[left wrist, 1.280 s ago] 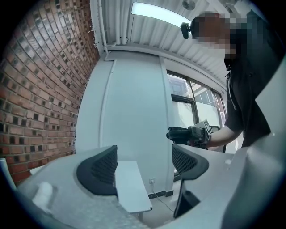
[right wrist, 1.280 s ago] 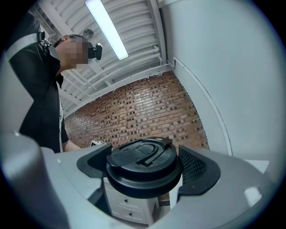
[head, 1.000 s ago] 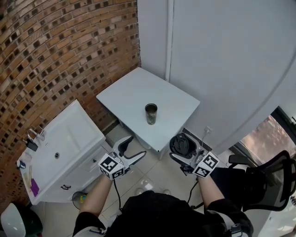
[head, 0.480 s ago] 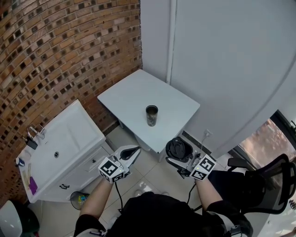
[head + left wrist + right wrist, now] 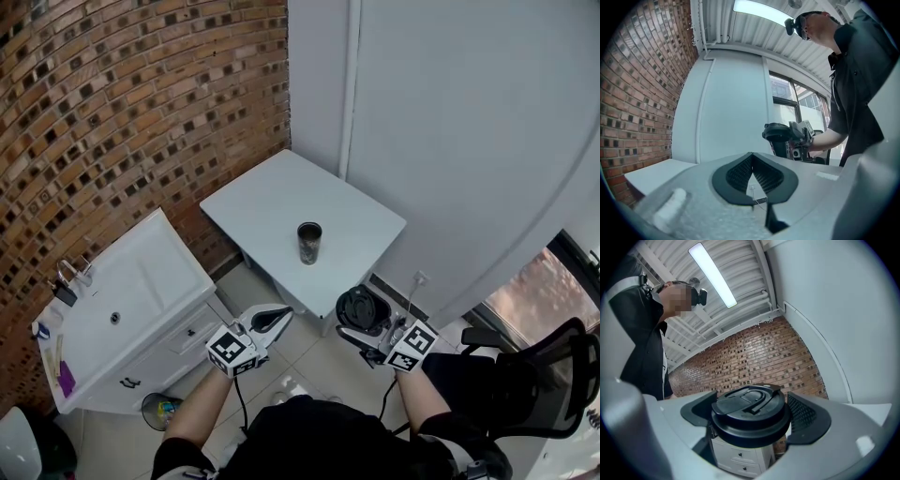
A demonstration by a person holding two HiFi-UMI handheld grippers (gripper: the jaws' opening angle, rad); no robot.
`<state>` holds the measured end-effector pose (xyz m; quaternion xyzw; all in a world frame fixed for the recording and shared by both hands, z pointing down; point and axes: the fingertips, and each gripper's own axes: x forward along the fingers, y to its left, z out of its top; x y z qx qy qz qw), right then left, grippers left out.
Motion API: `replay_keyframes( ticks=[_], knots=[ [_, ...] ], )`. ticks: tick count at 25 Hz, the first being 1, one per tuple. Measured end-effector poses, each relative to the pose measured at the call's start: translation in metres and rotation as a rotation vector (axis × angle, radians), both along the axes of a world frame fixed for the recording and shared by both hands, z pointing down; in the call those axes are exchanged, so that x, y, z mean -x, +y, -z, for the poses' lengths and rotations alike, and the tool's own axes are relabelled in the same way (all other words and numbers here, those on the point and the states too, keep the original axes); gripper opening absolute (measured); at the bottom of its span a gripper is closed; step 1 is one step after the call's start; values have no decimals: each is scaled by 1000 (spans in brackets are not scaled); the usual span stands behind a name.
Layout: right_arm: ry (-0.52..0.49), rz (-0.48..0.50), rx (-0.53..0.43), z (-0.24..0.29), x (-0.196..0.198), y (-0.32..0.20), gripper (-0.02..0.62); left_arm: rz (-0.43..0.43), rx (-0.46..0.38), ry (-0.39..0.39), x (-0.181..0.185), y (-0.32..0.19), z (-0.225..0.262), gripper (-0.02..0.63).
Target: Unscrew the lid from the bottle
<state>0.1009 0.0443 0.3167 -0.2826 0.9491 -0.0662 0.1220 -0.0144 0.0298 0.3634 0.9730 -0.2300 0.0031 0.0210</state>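
Your left tongs (image 5: 752, 165) are shut tight, tip to tip, and there is nothing between them. In the head view they hang over the floor (image 5: 314, 352), low and to the left of the bench (image 5: 272, 199), and they touch nothing. Your right tongs (image 5: 751, 423) are clamped on the lid (image 5: 749, 404), a round black one with a flip piece on its top, and one dark pad (image 5: 806, 416) presses on each side of it. You hold the lid off the bench, out past the bench's near corner and a bit to the right, up in the air over the floor. The bottle (image 5: 308, 243) stands upright on the white bench, all alone, closer to the corner nearest you than to the far corner by the wall (image 5: 450, 141). Its top is open (you can look down into the dark mouth from the head view). The bottle and the lid are well apart, and neither pair of tongs touches the bottle. A brick wall (image 5: 122, 103) runs along the left side of the room. A white sink (image 5: 141, 281) with drawers under it stands by that wall, near the bench's left corner. A black chair (image 5: 553, 361) is at your right side. Your two arms reach out in front of you, one to each pair of tongs.
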Motion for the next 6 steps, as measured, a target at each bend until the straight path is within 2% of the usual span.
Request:
replay_keyframes(
  ticks=[6],
  knots=[
    [2, -3, -3, -2, -2, 3, 468, -5, -1, -5, -1, 2, -4, 2]
  ],
)
